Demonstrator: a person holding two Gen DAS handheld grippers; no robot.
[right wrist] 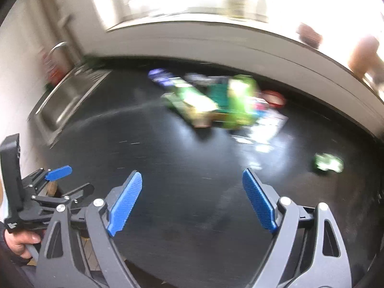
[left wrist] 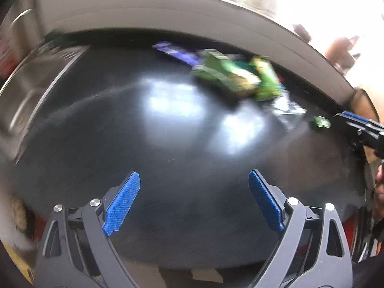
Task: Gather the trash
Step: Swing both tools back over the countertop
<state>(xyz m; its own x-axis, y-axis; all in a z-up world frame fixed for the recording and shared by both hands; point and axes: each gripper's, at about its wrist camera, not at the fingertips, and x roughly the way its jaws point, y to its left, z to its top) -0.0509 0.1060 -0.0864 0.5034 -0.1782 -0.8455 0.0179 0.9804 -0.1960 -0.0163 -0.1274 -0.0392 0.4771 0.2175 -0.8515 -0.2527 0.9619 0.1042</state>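
While both grippers hang spread and empty over the black countertop [left wrist: 168, 168], the heap of green wrappers [right wrist: 211, 103] lies well ahead of the right gripper [right wrist: 192, 201]; a small green scrap [right wrist: 327, 163] sits nearer, right of its fingers; left gripper [left wrist: 194, 201] stands farther.

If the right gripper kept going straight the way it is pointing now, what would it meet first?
Probably bare black countertop: the right gripper stands open and empty, angled down at it. The pile of green wrappers lies farther on, though blur leaves depth unclear.

No legible text anywhere; print on green wrappers [right wrist: 211, 103] blurred beyond reading.
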